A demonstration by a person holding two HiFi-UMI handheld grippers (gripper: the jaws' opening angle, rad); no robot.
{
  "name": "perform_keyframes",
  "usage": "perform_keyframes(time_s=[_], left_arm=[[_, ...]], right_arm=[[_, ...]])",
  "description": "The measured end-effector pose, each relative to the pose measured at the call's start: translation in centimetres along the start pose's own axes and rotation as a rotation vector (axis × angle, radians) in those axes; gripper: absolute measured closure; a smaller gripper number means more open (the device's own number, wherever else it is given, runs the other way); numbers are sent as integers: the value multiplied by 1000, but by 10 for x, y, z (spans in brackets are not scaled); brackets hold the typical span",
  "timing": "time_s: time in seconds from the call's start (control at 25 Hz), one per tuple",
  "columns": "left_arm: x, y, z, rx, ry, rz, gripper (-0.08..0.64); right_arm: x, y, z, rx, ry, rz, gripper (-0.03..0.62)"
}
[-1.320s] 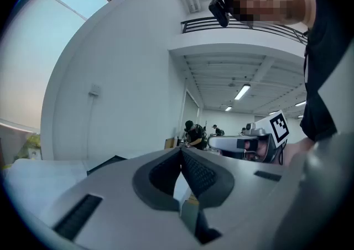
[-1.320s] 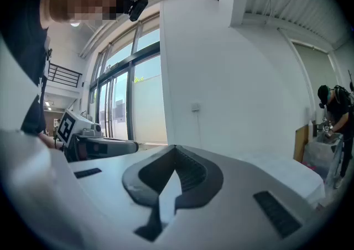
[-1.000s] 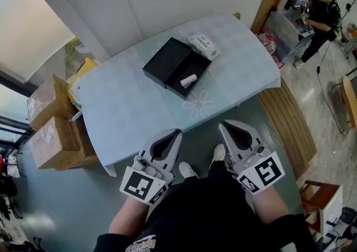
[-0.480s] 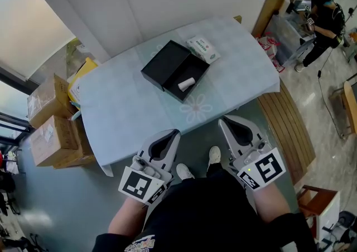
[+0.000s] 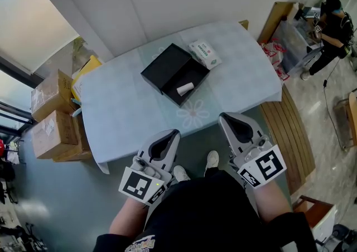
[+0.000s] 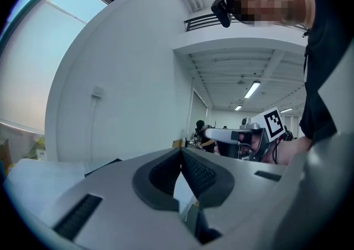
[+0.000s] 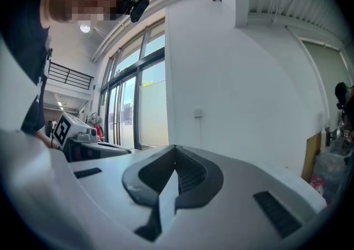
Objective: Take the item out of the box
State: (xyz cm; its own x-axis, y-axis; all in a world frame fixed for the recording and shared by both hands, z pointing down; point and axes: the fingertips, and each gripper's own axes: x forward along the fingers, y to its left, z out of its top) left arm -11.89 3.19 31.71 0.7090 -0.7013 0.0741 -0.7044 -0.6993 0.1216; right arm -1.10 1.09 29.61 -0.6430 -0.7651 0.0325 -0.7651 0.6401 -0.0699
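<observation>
An open black box (image 5: 177, 75) lies on the pale blue table (image 5: 128, 111), its lid folded out to the left. Inside its right half rests a small white cylinder (image 5: 185, 88). My left gripper (image 5: 177, 132) and right gripper (image 5: 221, 116) are held side by side short of the table's near edge, well apart from the box. Both are shut with nothing between the jaws, as the left gripper view (image 6: 181, 150) and the right gripper view (image 7: 175, 147) also show.
A white packet with green print (image 5: 204, 54) lies beyond the box. Cardboard boxes (image 5: 53, 122) are stacked left of the table. A wooden bench (image 5: 293, 134) runs along the right, and a person (image 5: 333, 28) stands at far right.
Both grippers have edged toward the table. The table and box sit slightly higher and further left in the head view.
</observation>
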Motion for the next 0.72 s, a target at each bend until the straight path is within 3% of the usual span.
perform_keyframes(time_s=[0.72], left_arm=[[44, -16, -2, 12, 7, 126, 552]], right_arm=[[6, -60, 0, 20, -23, 109, 583]])
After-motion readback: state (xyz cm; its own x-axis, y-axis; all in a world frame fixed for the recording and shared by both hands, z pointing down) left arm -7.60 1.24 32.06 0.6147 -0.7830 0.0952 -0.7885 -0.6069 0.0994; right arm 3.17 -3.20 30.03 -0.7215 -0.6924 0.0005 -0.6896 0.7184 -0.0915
